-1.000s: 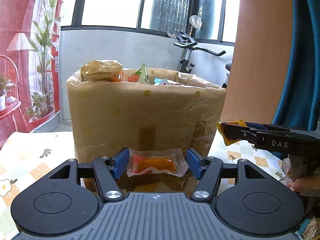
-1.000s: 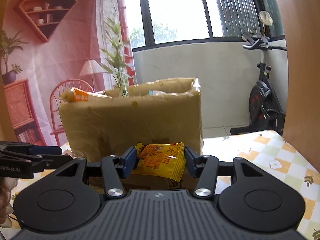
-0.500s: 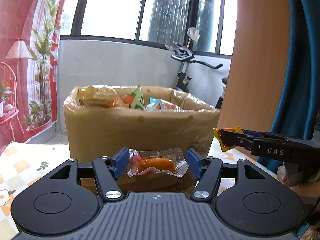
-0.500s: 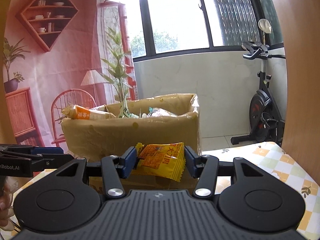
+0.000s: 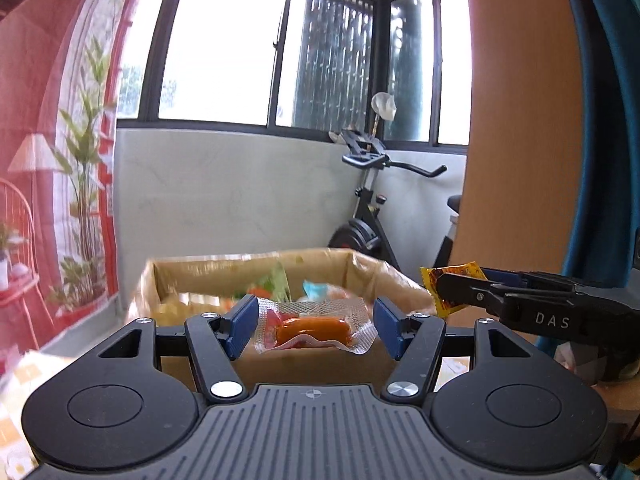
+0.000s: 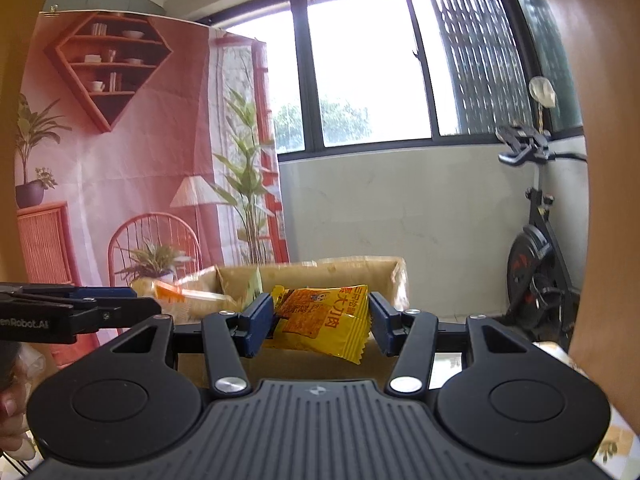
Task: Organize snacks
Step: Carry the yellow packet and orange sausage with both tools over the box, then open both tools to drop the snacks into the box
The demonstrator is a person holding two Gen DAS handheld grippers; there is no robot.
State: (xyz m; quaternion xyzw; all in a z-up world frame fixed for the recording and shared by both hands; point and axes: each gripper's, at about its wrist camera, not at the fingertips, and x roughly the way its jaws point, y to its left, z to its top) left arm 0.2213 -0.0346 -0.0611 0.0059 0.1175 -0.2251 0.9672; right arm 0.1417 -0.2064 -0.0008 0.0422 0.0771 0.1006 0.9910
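Note:
My left gripper (image 5: pixel 314 326) is shut on a clear-wrapped sausage snack (image 5: pixel 312 330), held just above the near rim of a tan cardboard box (image 5: pixel 392 280). Several snack packets (image 5: pixel 276 284) lie blurred inside the box. My right gripper (image 6: pixel 320 324) is shut on a yellow snack packet (image 6: pixel 324 320) at the same height, over the box (image 6: pixel 360 270). In the left wrist view the right gripper (image 5: pixel 444 292) shows from the side with the yellow packet (image 5: pixel 452 276) sticking out. The left gripper's fingers (image 6: pixel 104 306) show at the left of the right wrist view.
An exercise bike (image 5: pixel 372 208) stands behind the box near the window wall. A pink printed backdrop (image 6: pixel 120 160) hangs at the left. A wooden panel (image 5: pixel 520 120) rises at the right. The checkered tablecloth (image 6: pixel 612 440) shows beside the box. A hand (image 6: pixel 10 412) holds the left gripper.
Both grippers have risen with their snacks, from facing the box's front wall to looking over its rim into the open top. Both grips are unchanged.

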